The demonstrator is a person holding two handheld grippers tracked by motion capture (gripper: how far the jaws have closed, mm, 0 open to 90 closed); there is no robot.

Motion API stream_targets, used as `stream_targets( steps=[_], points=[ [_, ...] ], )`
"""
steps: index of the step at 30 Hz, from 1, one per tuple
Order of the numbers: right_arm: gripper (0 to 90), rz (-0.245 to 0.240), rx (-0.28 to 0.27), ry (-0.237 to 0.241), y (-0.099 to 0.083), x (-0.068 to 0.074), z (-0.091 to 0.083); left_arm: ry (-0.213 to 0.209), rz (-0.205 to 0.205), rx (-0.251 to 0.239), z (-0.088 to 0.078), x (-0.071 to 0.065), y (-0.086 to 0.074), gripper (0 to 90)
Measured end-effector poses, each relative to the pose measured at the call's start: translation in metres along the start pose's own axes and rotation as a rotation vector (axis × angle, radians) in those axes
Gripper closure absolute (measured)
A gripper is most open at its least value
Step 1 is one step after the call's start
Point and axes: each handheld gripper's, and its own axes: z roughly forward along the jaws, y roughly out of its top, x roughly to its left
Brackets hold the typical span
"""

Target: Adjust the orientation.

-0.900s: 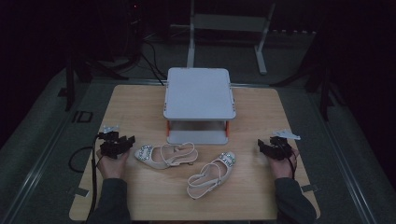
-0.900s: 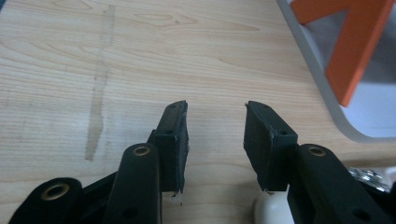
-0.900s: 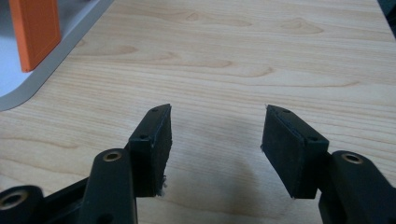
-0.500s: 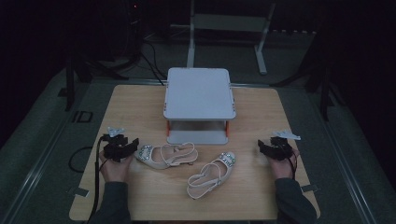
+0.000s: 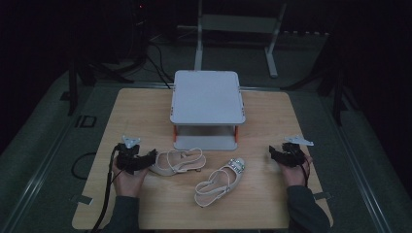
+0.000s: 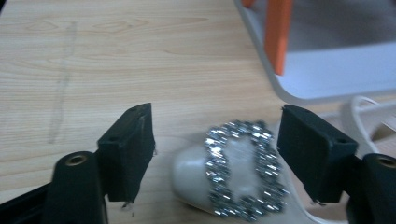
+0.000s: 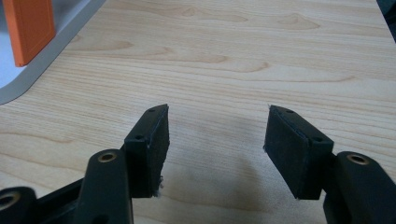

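Two cream sandals lie on the wooden table (image 5: 145,107). The left sandal (image 5: 177,162) points its toe at my left gripper (image 5: 151,157), which is open. In the left gripper view the sandal's toe with its rhinestone buckle (image 6: 243,173) lies between the two spread jaws of my left gripper (image 6: 217,154), touching neither. The second sandal (image 5: 220,181) lies slanted at the table's middle front. My right gripper (image 5: 274,154) rests at the right side, open over bare wood, with nothing between the jaws of my right gripper (image 7: 215,149).
A grey two-level stand (image 5: 207,97) with orange legs (image 6: 279,35) sits at the table's centre back, its lower shelf (image 5: 205,141) just behind the sandals. A cable (image 5: 104,194) trails from the left gripper off the front edge. Dark floor and metal frames surround the table.
My left gripper has moved right toward the left sandal, bringing its open jaws around the toe. The right gripper has stayed in place.
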Motion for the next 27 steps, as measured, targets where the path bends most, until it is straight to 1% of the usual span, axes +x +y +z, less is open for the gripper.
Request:
stream_targets(
  steps=[1,2,3,4,5,6,9,10,11,12,13,16,17,19,20,22,23,24,27],
  points=[
    [39.9,-0.001,0.005,0.002,-0.001,0.0,0.001,-0.013,0.013,0.029,0.006,-0.003,-0.005,21.2],
    [39.9,-0.001,0.006,0.001,-0.001,0.0,0.001,-0.013,0.013,0.032,0.007,-0.005,-0.007,18.8],
    [39.9,-0.001,0.006,0.0,-0.001,-0.001,0.001,-0.014,0.023,0.037,0.007,-0.007,-0.009,18.0],
    [39.9,0.002,0.004,0.0,-0.001,-0.001,0.001,0.001,0.031,0.044,0.008,-0.009,-0.011,16.1],
    [39.9,0.003,0.002,-0.001,-0.001,-0.002,0.001,0.015,0.037,0.041,0.008,-0.012,-0.013,14.6],
    [39.7,0.007,0.004,-0.002,-0.001,-0.002,0.001,0.023,0.047,0.048,0.009,-0.013,-0.016,14.6],
    [39.7,0.01,0.008,-0.002,-0.002,-0.003,0.002,0.039,0.045,0.083,0.015,-0.013,-0.021,14.2],
    [39.7,0.008,0.009,-0.002,-0.002,-0.003,0.002,0.035,0.04,0.084,0.016,-0.011,-0.022,14.8],
    [39.7,0.008,0.008,-0.002,-0.002,-0.003,0.002,0.022,0.025,0.084,0.016,-0.009,-0.022,15.0],
    [39.7,0.007,0.007,-0.003,-0.002,-0.003,0.001,0.018,0.026,0.083,0.017,-0.008,-0.022,15.3],
    [39.7,0.007,0.005,-0.003,-0.002,-0.003,0.001,0.026,0.03,0.079,0.017,-0.008,-0.021,16.1],
    [39.7,0.013,0.011,-0.002,-0.002,-0.003,0.002,0.036,0.03,0.068,0.017,-0.006,-0.02,25.4],
    [39.7,0.013,0.014,-0.002,-0.002,-0.003,0.003,0.035,0.028,0.066,0.017,-0.004,-0.019,26.8],
    [39.7,0.012,0.015,-0.002,-0.002,-0.004,0.003,0.02,0.022,0.068,0.019,-0.001,-0.016,32.1],
    [39.7,0.012,0.014,-0.003,-0.002,-0.004,0.003,0.014,0.034,0.068,0.02,0.0,-0.016,33.9],
    [39.7,0.011,0.015,-0.002,-0.002,-0.003,0.003,-0.006,0.033,0.067,0.023,0.002,-0.014,38.4],
    [39.7,0.009,0.016,-0.003,-0.002,-0.003,0.003,-0.025,0.04,0.07,0.024,0.002,-0.013,42.9],
    [39.7,0.009,0.016,-0.003,-0.002,-0.003,0.003,-0.025,0.04,0.07,0.024,0.002,-0.013,44.7],
    [39.7,0.009,0.018,-0.003,-0.002,-0.003,0.003,-0.028,0.054,0.074,0.028,0.005,-0.008,45.1]
  ],
)
